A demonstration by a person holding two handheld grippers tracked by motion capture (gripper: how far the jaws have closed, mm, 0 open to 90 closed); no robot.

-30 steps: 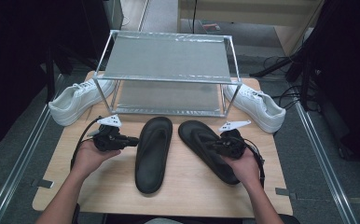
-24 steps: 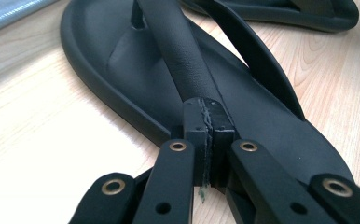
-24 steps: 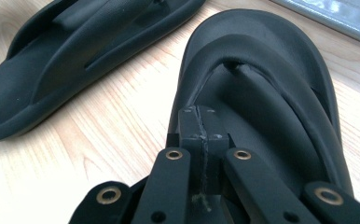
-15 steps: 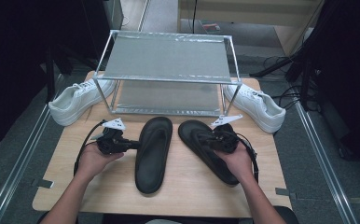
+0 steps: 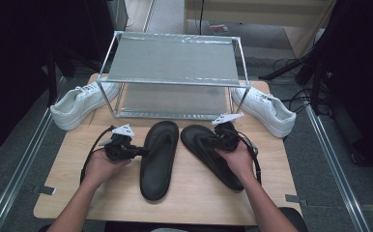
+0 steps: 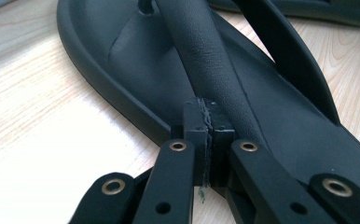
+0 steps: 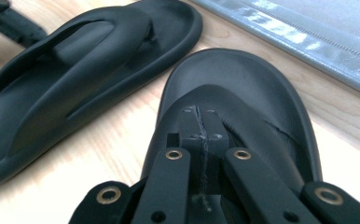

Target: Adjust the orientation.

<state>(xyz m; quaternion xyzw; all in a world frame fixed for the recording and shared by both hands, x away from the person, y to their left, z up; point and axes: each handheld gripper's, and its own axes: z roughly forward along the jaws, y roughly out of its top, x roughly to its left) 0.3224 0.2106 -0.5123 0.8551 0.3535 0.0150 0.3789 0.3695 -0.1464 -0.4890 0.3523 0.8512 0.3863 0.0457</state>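
Two black flip-flops lay side by side on the wooden table point(image 5: 271, 193), toes pointing toward a metal shoe rack point(image 5: 172, 58) at the far edge. Both of the rack's shelves, the upper one and the lower one beneath it, held nothing. A white sneaker point(image 5: 80, 104) sat off the rack's left end and another white sneaker point(image 5: 266, 110) off its right end, both outside the frame rather than on a shelf. The person's left hand held the left gripper point(image 5: 137, 152) against the outer edge of the left flip-flop point(image 5: 158, 159); in the left gripper view its jaws were pressed together, tips meeting at the rim just where the thick strap point(image 6: 215, 70) came down to the sole, with nothing plainly caught between them. The right hand held the right gripper point(image 5: 205, 141) over the right flip-flop point(image 5: 213, 157); seen from that gripper, its jaws were likewise pressed together above the sole, aimed at the toe end. Whether they nipped the strap there I could not tell.
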